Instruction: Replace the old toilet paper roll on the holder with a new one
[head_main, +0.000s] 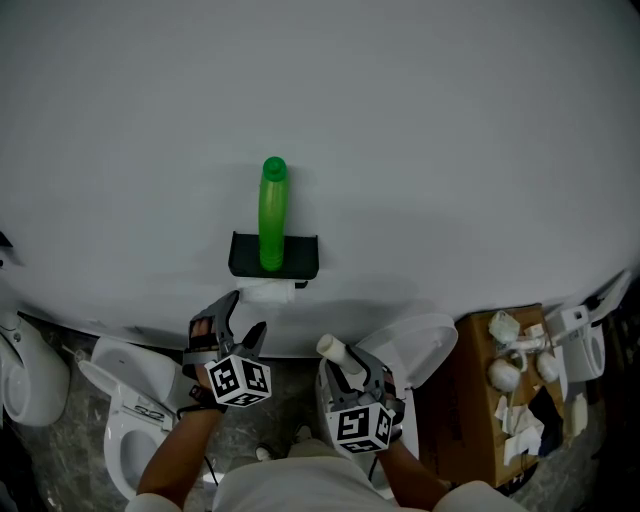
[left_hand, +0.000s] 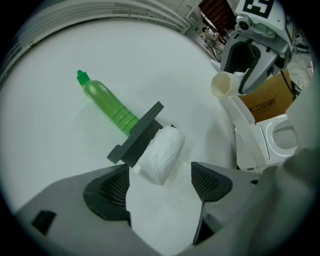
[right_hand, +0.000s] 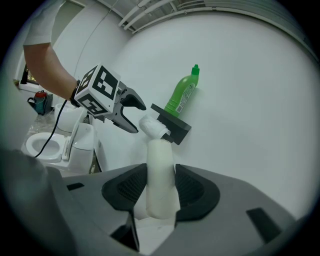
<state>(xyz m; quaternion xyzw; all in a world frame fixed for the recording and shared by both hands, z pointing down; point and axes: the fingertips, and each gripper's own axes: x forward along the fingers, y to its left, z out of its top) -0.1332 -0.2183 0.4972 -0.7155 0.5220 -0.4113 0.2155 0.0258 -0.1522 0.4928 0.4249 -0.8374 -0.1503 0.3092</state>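
White wall (head_main: 450, 150), one holder (head_main: 302, 256), one green bottle (head_main: 272, 210)

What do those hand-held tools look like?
Each is a grey plastic tool. The left tongs and right tongs have dark, mesh-textured pads. Each carries a white cube printed with black square markers. A thin black cable trails from the left one. The person wears a white short-sleeved top.

Plain white wall (head_main: 450, 150), toilets (head_main: 135, 400) below, cardboard box (head_main: 465, 400) w/ poss. scraps (head_main: 515, 410), mottled floor (head_main: 70, 450).
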